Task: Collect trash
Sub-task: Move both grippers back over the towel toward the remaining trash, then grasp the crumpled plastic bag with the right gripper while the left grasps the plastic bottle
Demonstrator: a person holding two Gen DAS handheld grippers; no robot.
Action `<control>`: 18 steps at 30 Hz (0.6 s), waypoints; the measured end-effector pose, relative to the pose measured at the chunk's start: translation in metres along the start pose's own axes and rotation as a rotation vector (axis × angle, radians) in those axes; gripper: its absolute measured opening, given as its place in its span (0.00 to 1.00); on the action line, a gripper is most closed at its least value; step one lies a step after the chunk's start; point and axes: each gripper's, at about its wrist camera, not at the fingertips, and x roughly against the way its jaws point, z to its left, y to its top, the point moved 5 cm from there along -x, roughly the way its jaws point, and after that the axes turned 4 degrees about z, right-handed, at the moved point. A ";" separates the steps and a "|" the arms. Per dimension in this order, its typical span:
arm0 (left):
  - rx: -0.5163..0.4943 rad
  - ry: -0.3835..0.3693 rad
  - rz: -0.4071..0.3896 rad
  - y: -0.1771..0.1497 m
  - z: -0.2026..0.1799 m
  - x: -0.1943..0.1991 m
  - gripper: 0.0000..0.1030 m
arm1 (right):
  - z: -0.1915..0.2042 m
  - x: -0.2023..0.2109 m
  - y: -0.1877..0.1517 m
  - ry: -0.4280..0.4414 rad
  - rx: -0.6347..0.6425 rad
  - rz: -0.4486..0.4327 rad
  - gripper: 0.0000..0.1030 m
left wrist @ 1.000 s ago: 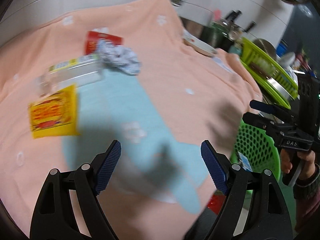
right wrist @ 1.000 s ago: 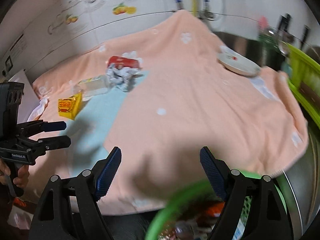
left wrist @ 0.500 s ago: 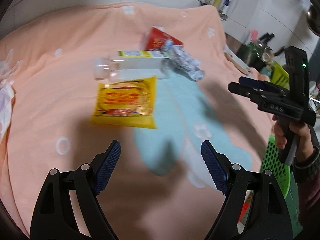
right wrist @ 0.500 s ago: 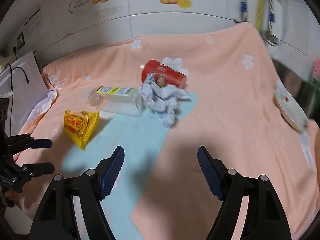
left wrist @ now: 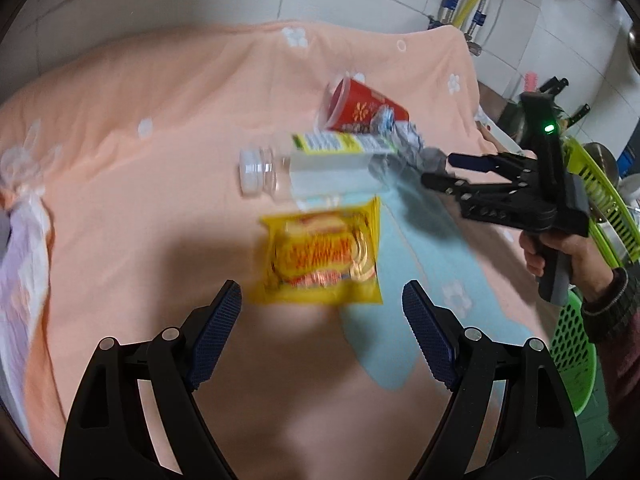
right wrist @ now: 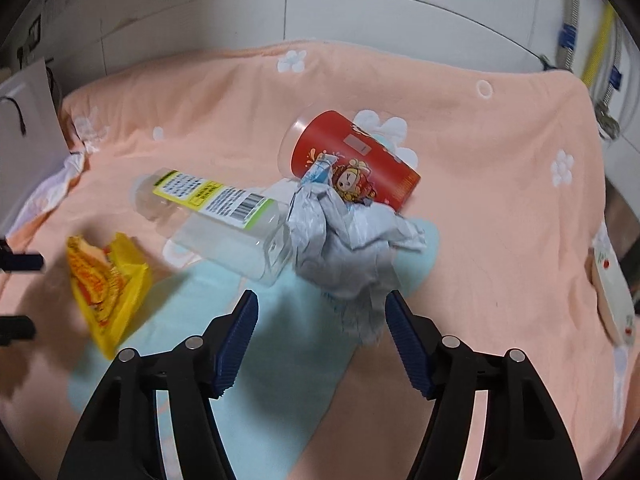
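Trash lies on a peach cloth (left wrist: 140,184): a yellow snack packet (left wrist: 320,260), a clear plastic bottle (left wrist: 316,172) on its side, a red paper cup (left wrist: 360,108) tipped over, and crumpled grey paper (right wrist: 344,240). My left gripper (left wrist: 322,320) hangs open just short of the yellow packet, nothing between its fingers. My right gripper (right wrist: 322,320) hovers at the near edge of the crumpled paper; its jaws are closing and the pads do not press on it. The right gripper (left wrist: 452,168) also shows in the left wrist view, held by a hand (left wrist: 560,256). The packet (right wrist: 108,280), bottle (right wrist: 224,220) and cup (right wrist: 352,160) show in the right wrist view too.
A green perforated basket (left wrist: 572,360) stands off the cloth's right edge. A lime dish rack (left wrist: 600,188) is behind the hand. A white plate (right wrist: 612,296) rests at the cloth's right side. White crumpled fabric (left wrist: 20,248) lies at the left edge. Tiled wall behind.
Both grippers swung from the basket side toward the trash pile. The packet now sits just ahead of the left fingers, the crumpled paper just ahead of the right, whose jaws have narrowed.
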 end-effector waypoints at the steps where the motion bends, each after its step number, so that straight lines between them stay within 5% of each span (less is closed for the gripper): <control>1: -0.011 0.004 -0.004 0.004 0.000 0.000 0.79 | 0.000 -0.006 0.003 -0.013 0.014 0.006 0.61; 11: -0.130 0.016 -0.001 0.063 0.002 -0.017 0.79 | -0.008 -0.039 0.013 -0.077 0.060 0.038 0.58; 18: -0.304 0.021 0.061 0.085 -0.012 -0.046 0.79 | -0.020 -0.050 0.015 -0.099 0.008 0.045 0.33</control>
